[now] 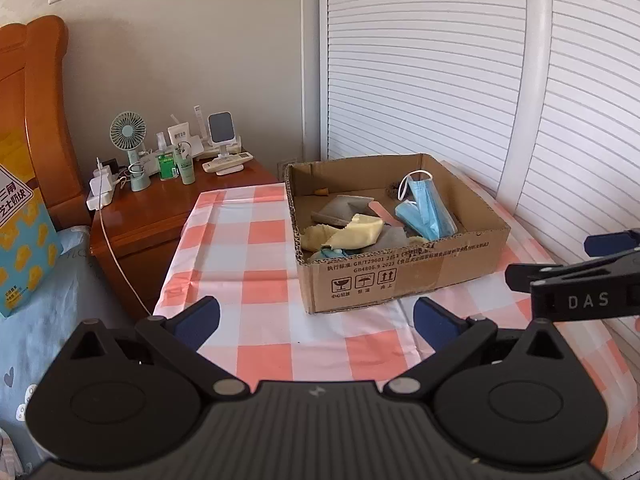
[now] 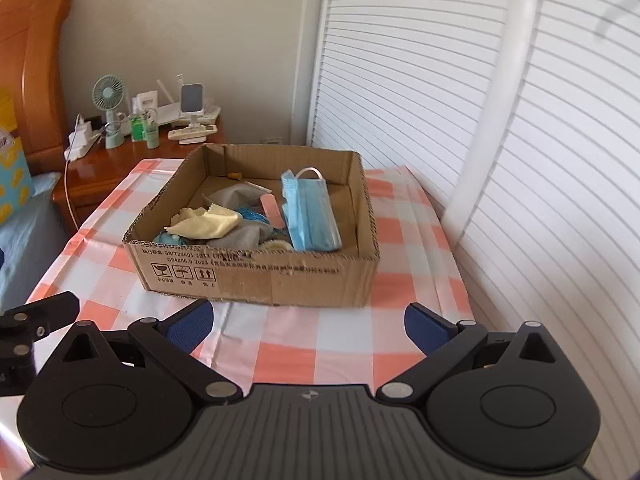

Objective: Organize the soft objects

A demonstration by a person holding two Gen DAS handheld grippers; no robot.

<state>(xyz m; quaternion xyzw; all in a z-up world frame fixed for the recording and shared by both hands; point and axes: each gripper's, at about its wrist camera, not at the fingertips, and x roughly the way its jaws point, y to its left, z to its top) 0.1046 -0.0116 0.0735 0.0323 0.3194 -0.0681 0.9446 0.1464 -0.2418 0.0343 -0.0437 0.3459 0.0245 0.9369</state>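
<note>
Our 2 tools, the left tool (image 1: 316,318) and the right tool (image 2: 308,322), are wide open and hold nothing. The blue paper face masks (image 2: 310,216) and soft yellow cloth (image 2: 204,224) lie in the brown cardboard box (image 2: 256,276) on the checked surface (image 2: 320,344). We should look for leftovers next.

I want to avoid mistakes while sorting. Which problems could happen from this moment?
1. The blue face mask leans against the cardboard box wall with its ear loops free; a loop could snag on a finger when lifted.
2. The yellow cloth lies over the grey cloth, so one grasp may drag both.
3. The light box may slide on the checked tablecloth.
</note>
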